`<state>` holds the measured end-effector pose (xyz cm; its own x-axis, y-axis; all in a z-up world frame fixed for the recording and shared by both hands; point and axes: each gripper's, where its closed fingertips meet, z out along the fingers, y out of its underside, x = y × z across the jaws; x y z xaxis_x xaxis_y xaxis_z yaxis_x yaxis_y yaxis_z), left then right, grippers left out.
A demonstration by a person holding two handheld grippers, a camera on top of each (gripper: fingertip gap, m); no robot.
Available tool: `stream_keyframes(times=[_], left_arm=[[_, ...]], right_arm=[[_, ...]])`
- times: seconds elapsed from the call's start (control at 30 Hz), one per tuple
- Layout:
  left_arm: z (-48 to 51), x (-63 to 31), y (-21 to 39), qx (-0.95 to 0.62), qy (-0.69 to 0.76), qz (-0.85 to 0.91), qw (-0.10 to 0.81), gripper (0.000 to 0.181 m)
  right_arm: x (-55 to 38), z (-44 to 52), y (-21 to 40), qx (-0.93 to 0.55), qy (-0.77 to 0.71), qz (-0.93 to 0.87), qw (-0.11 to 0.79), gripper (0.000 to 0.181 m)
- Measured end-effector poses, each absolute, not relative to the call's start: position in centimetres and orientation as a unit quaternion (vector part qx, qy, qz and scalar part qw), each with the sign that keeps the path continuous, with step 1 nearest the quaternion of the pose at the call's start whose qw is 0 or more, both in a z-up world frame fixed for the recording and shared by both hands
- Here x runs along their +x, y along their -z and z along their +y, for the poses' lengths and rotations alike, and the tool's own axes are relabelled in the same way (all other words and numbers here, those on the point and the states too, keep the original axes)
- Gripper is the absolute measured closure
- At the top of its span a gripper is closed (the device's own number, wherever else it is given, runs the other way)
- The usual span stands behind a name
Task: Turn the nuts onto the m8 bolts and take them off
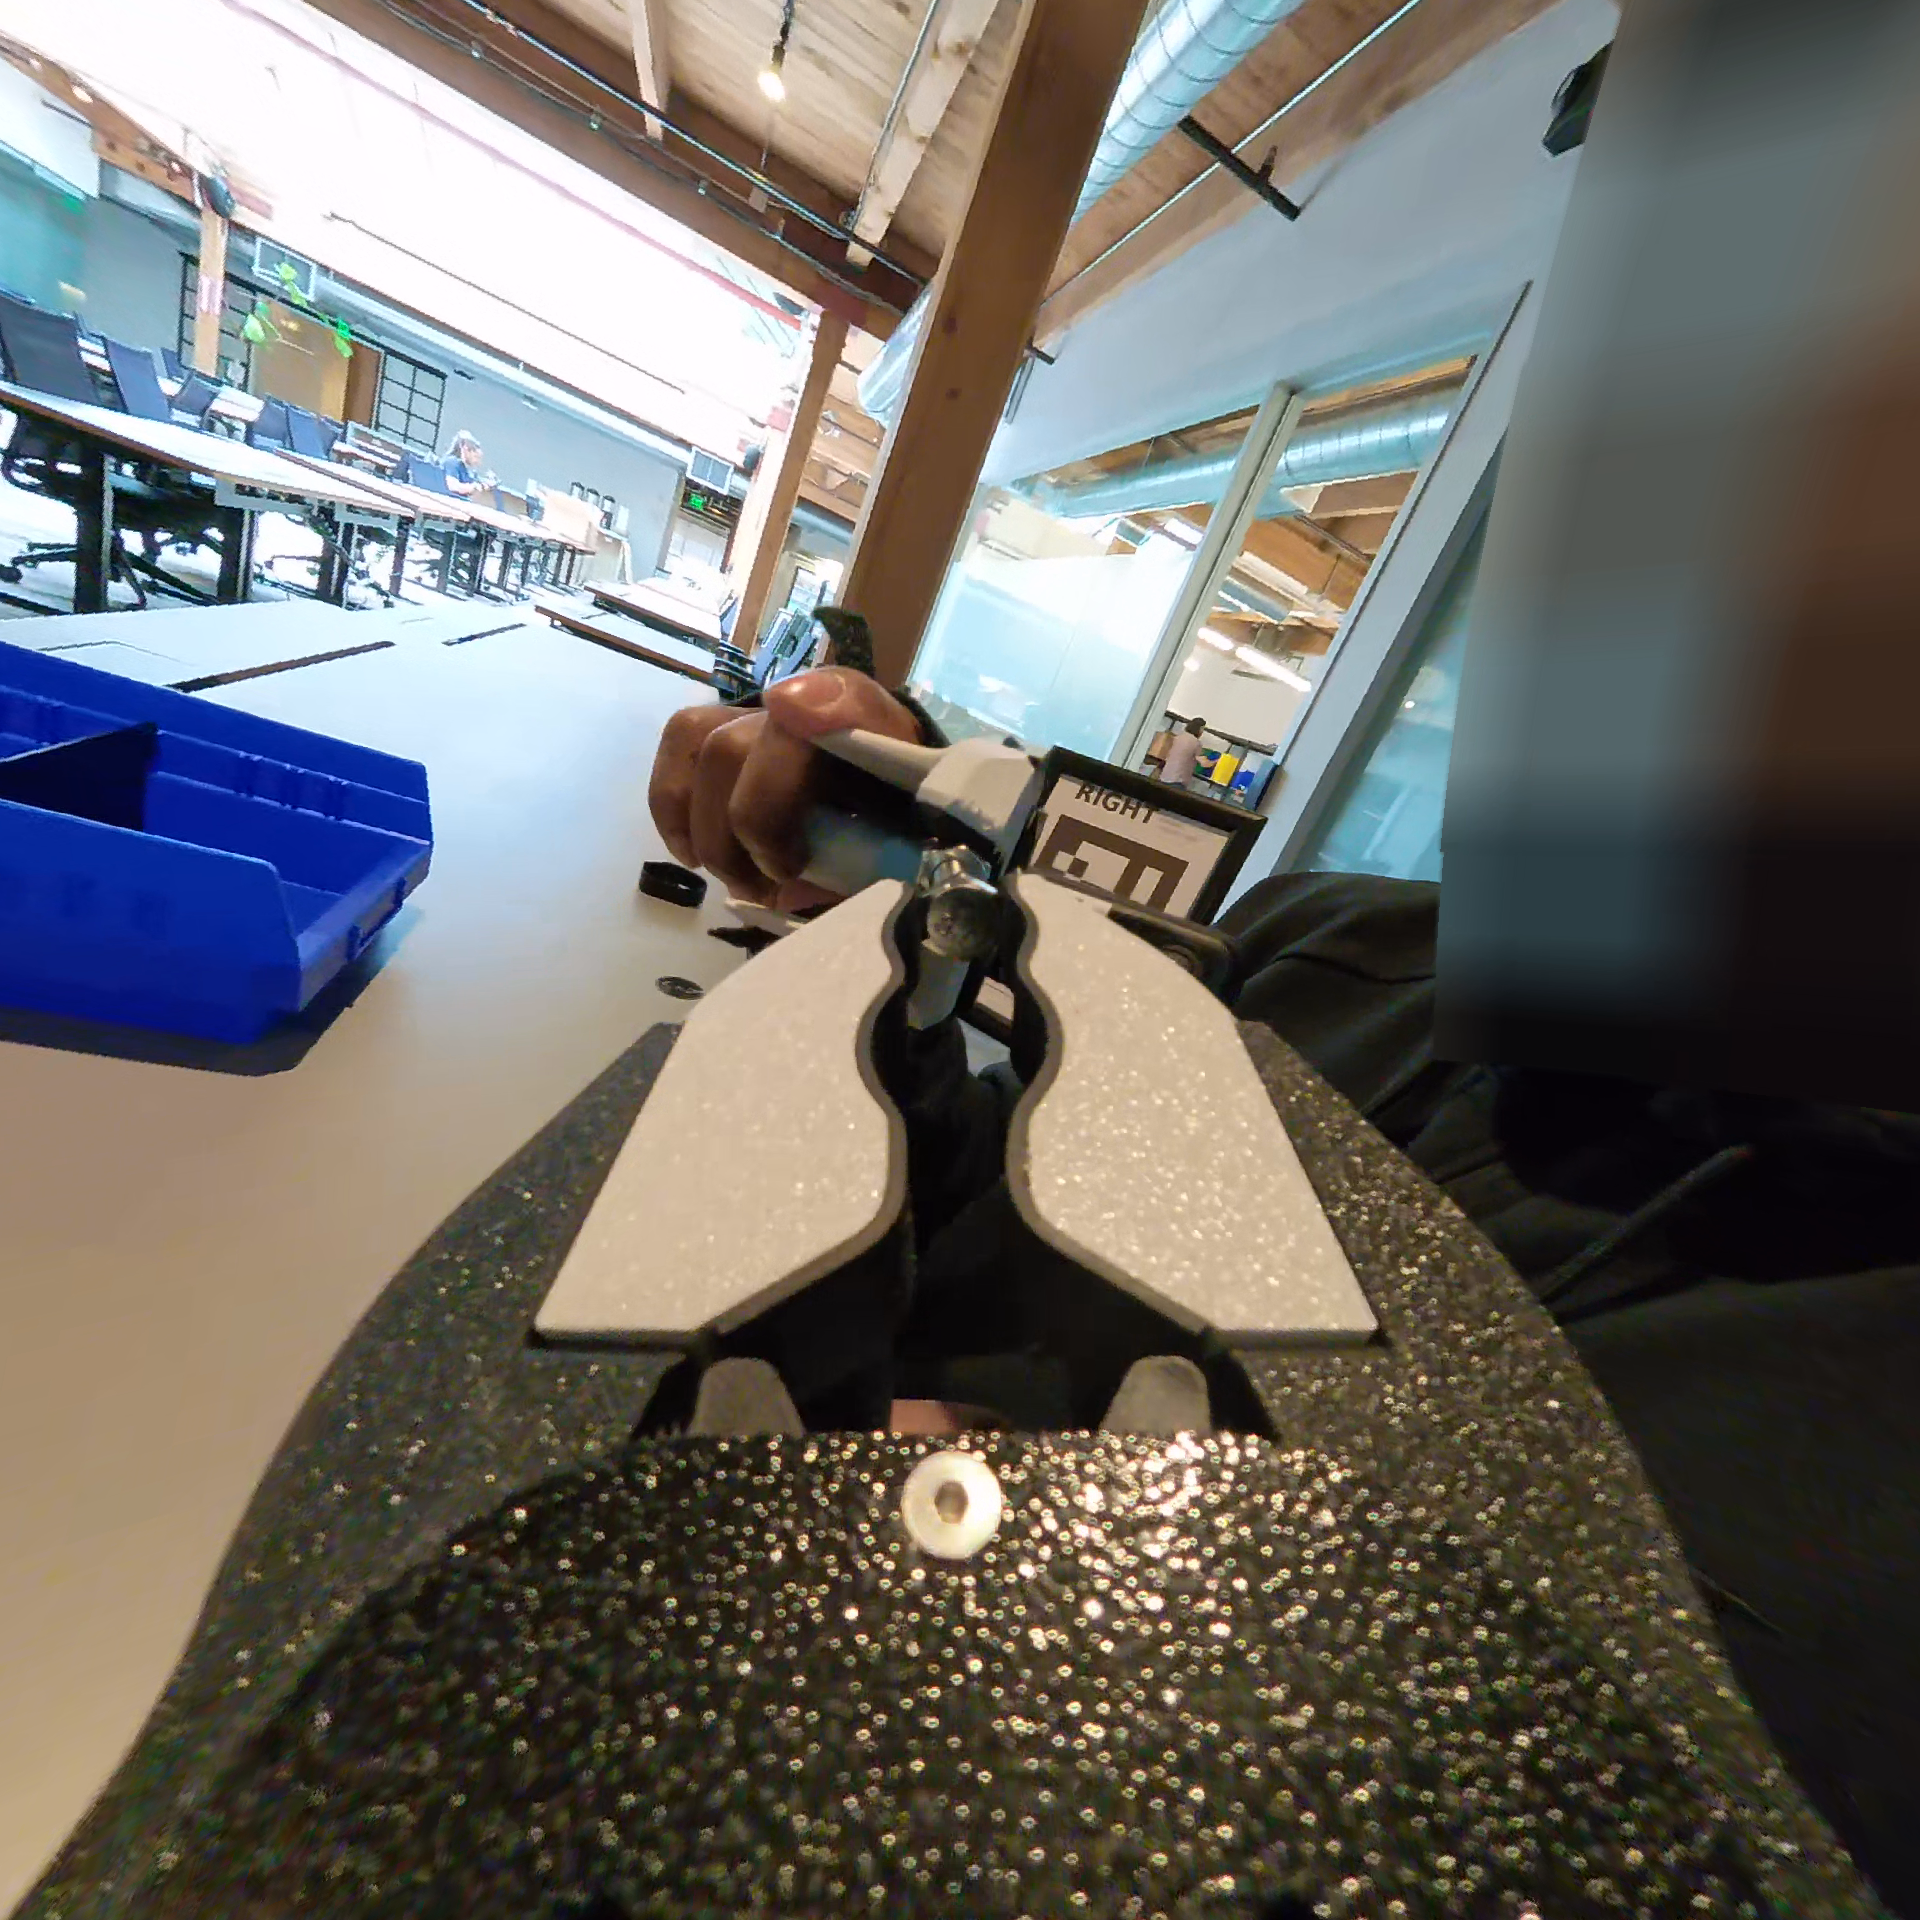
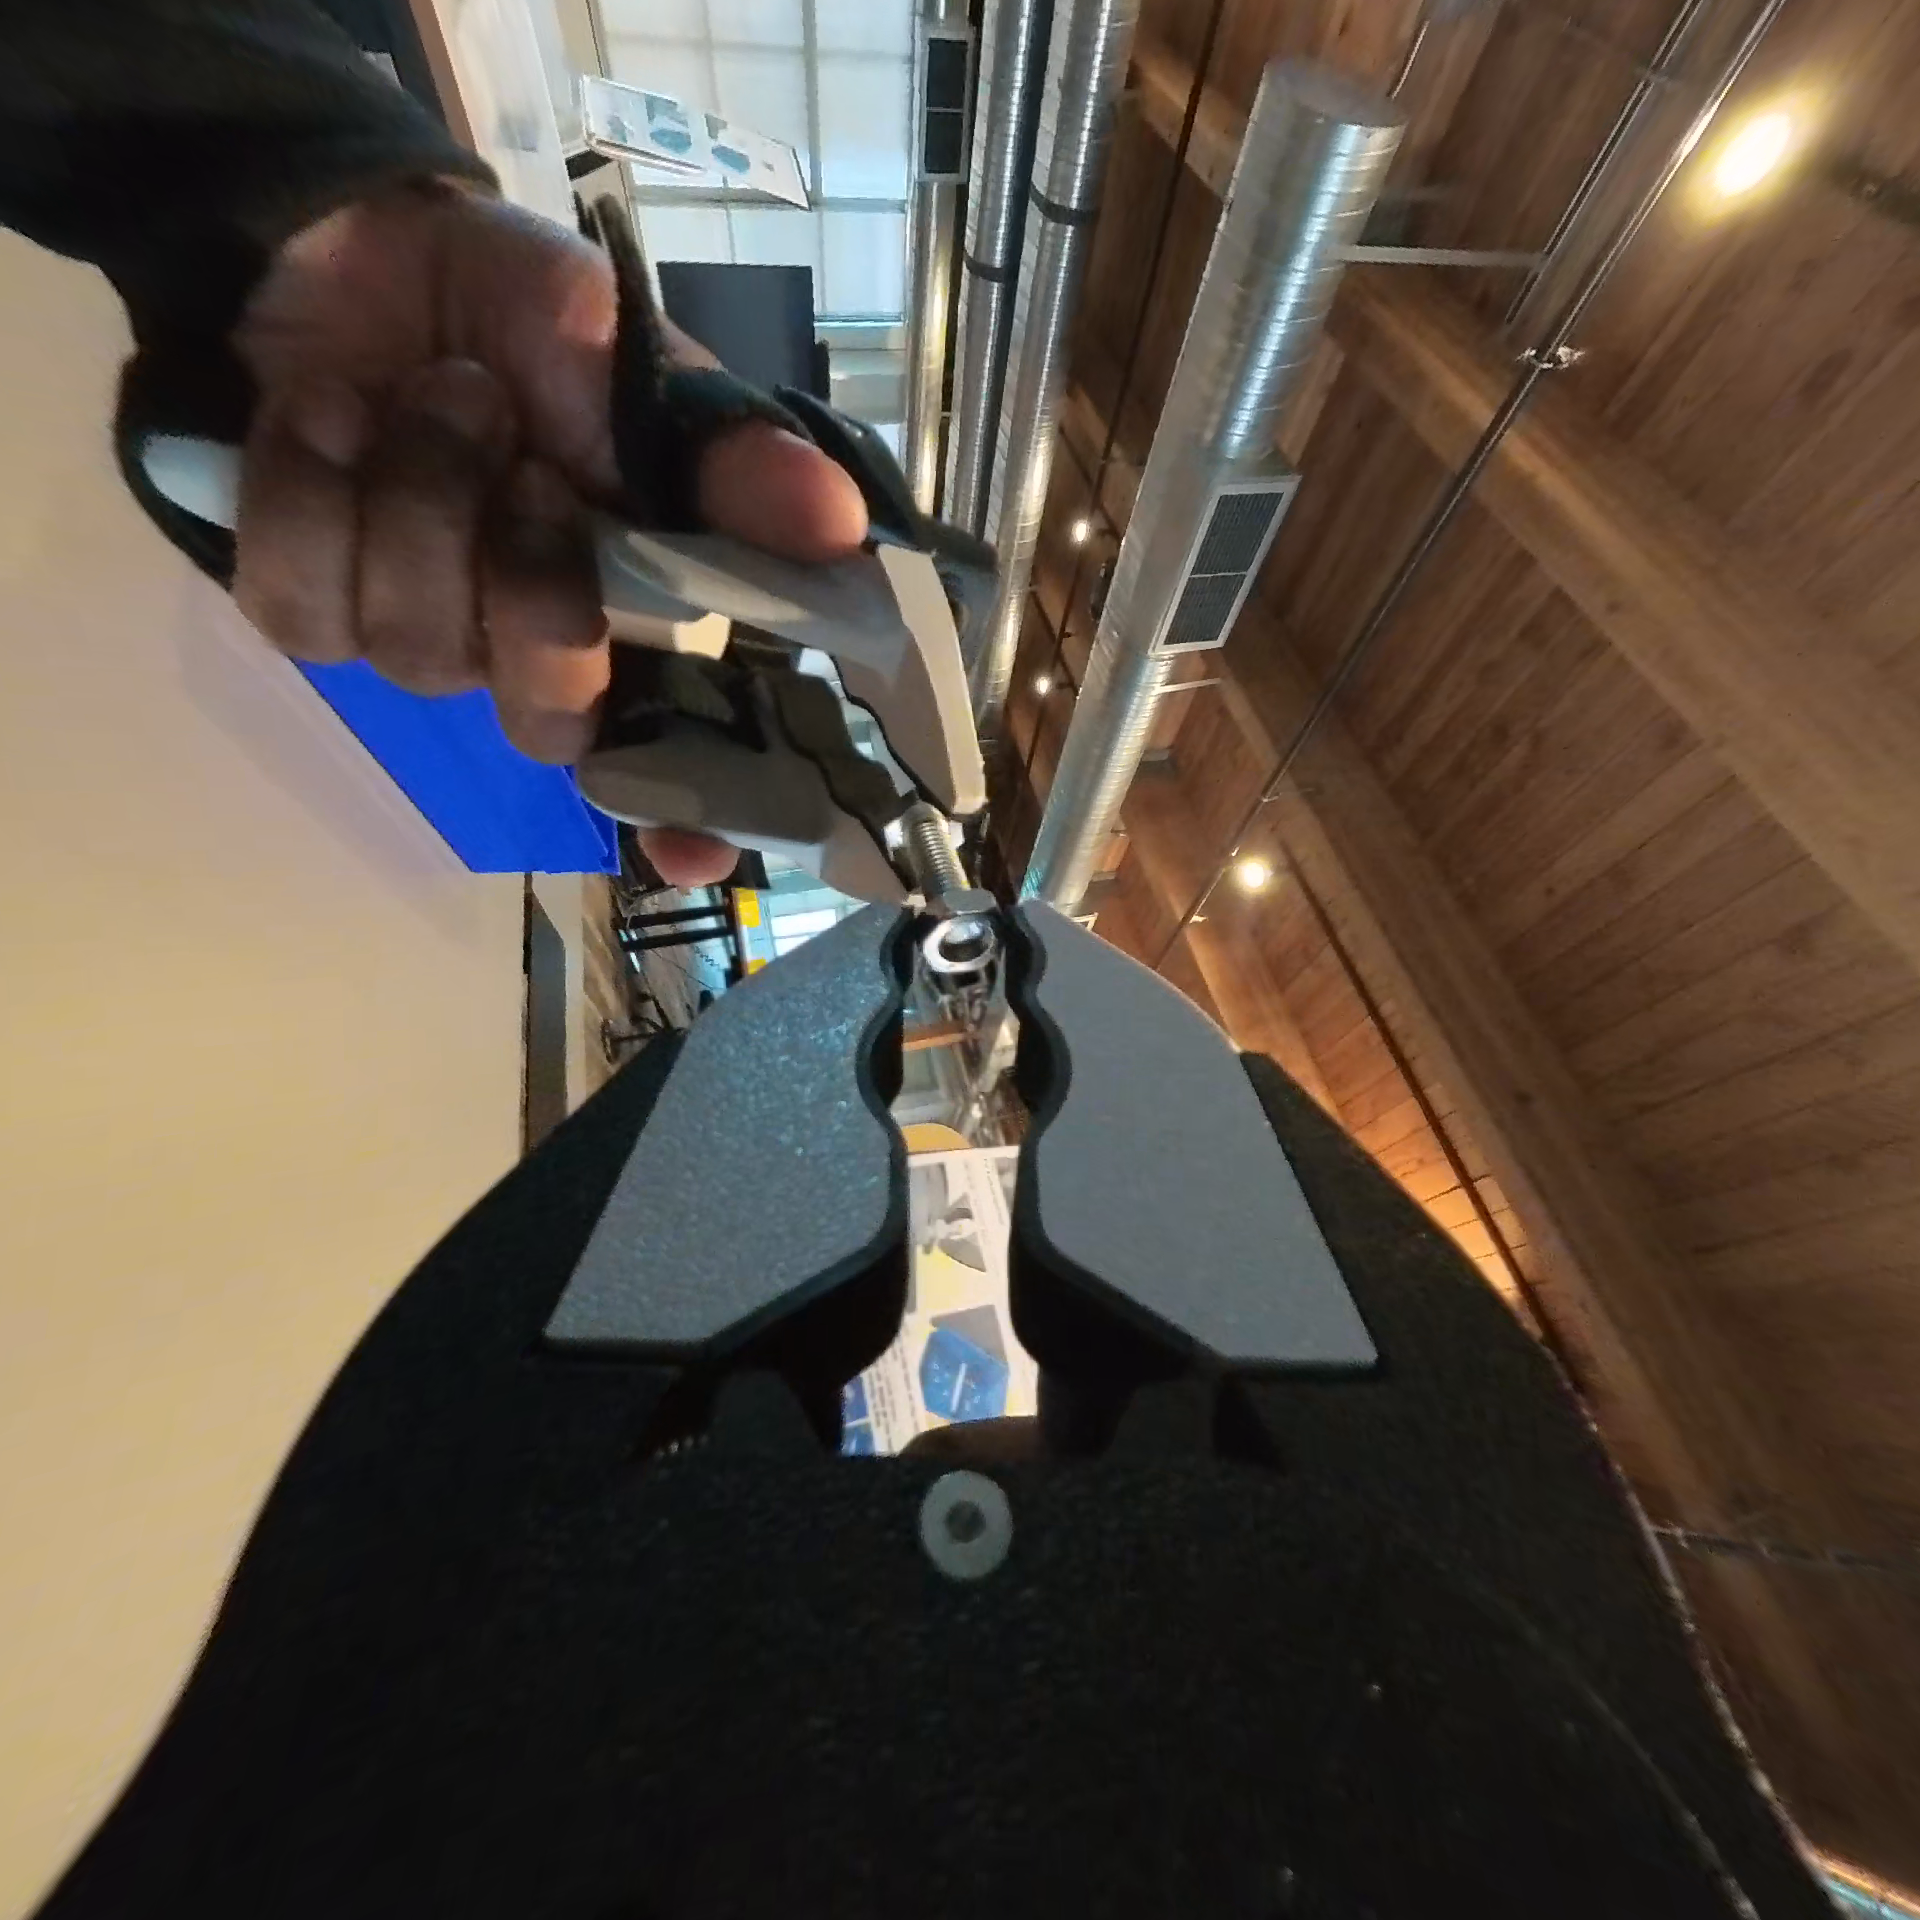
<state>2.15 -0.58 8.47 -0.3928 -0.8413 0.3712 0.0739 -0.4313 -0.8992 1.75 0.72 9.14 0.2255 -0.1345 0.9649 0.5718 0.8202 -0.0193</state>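
Two claws meet in mid-air above the table [image 1: 312, 1195]. We see the left claw [image 1: 961, 920] clamped on the bolt [image 1: 961, 925] at its head end. In the right wrist view, the right claw [image 2: 961, 951] is clamped on the nut [image 2: 958, 948], which sits at the tip of the threaded shaft. Bolt and nut hang between the two sets of tips, off the table. Far left, a blue bin [image 1: 208, 831] rests on the table, with a small black ring [image 1: 672, 881] lying near the right hand [image 1: 769, 790].
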Motion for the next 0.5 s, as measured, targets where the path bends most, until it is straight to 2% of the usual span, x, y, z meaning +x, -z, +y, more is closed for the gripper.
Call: stream_keyframes(times=[0.1,0.2,0.33,0.5], left_arm=[[-0.7,2.2,-8.5,-0.446,0.693,0.445,0.351,0.167],[-0.8,2.2,-8.8,-0.441,0.668,0.457,0.388,0.167],[-0.7,1.8,-9.8,-0.423,0.656,0.454,0.43,0.167],[-0.4,1.3,-10.4,-0.412,0.645,0.45,0.46,0.167]], right_arm=[[1.7,0.7,-9.1,-0.203,0.206,-0.579,0.763,0.165],[1.7,0.6,-9.2,-0.255,0.116,-0.572,0.771,0.164],[1.8,0.5,-9.6,-0.34,-0.045,-0.55,0.762,0.144],[1.6,0.1,-9.6,-0.4,-0.192,-0.532,0.722,0.138]])
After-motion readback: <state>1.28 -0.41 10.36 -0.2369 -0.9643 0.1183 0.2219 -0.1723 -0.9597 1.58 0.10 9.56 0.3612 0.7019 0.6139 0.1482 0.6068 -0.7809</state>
